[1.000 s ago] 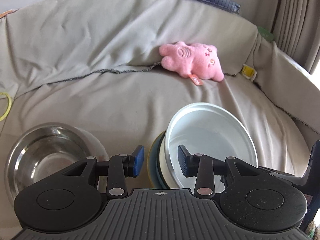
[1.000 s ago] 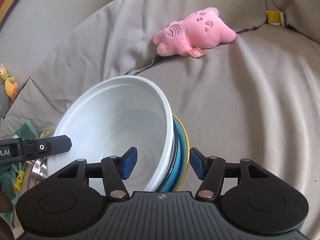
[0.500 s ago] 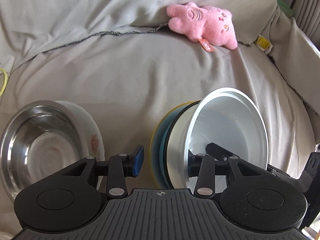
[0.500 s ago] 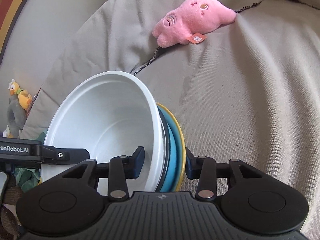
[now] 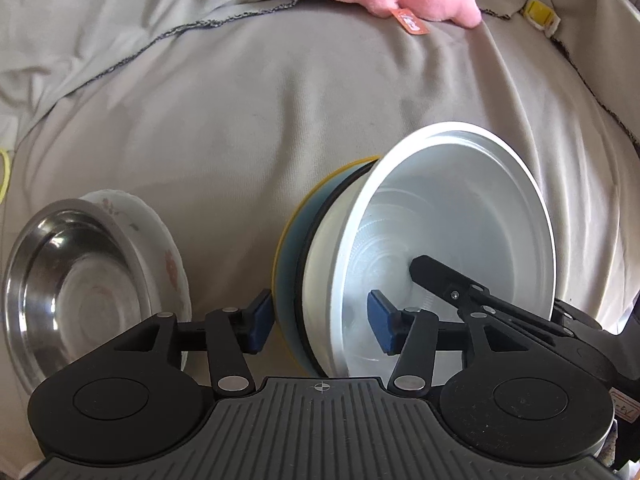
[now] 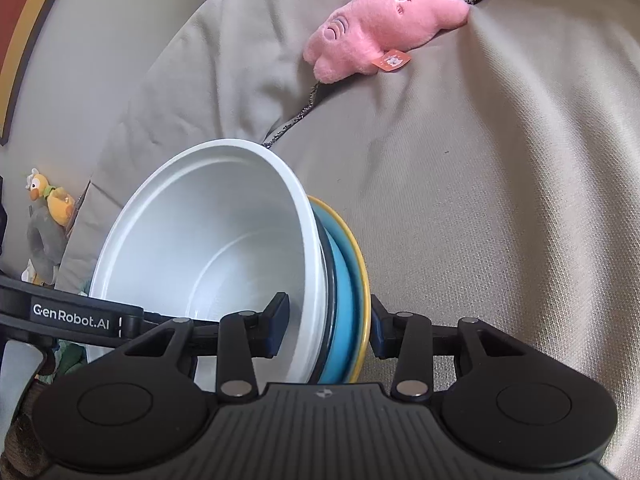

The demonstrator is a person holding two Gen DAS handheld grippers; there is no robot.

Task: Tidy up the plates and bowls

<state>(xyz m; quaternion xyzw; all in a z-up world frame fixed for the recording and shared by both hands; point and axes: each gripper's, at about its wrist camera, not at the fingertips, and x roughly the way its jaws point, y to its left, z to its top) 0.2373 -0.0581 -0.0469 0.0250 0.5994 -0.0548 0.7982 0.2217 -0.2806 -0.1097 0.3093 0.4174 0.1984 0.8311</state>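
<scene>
Right wrist view shows the right tool (image 6: 330, 330) clamped on a tilted stack (image 6: 340, 300): white bowl (image 6: 208, 240), blue plate and yellow plate together. Left tool (image 5: 320, 320) has just been opening; its pads (image 5: 260, 322) stand apart around the same stack without pressing. To its left a steel bowl (image 5: 76, 292) rests in a flowered bowl (image 5: 168, 248) on the sofa cover (image 5: 280, 100).

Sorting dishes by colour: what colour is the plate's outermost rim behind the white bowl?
Yellow rim, clearest in the right wrist view.
</scene>
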